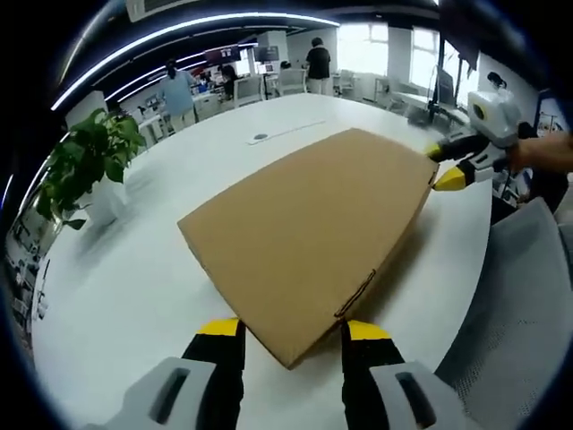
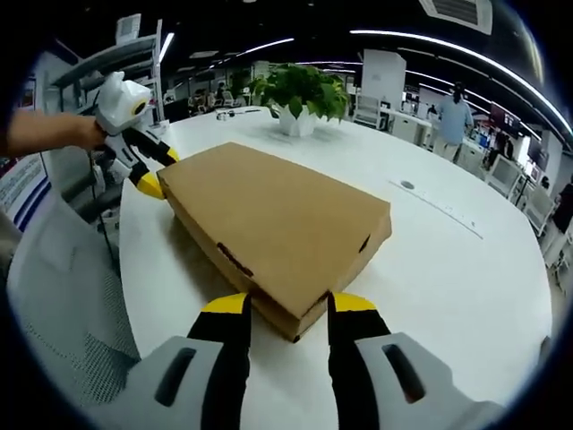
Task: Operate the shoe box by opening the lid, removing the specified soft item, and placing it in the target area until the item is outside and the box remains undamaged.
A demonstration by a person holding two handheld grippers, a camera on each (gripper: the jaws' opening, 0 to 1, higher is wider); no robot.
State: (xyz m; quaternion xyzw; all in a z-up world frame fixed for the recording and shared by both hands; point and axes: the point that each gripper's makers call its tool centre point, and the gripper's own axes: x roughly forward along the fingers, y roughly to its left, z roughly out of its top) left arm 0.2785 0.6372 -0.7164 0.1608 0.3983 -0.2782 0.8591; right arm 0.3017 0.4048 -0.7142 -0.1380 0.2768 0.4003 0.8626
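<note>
- The closed box lies on the white worktop;
- left gripper and right gripper: fingers open around opposite corners.

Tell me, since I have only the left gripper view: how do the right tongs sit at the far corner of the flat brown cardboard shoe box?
Observer: In the right gripper view, the right tongs stand open, one yellow-tipped jaw on each side of a corner of the flat brown cardboard shoe box.
Operator: Is it lifted open on that side?
Observer: No. The lid lies flat and shut, and a dark slot shows in the side wall facing that camera.
</note>
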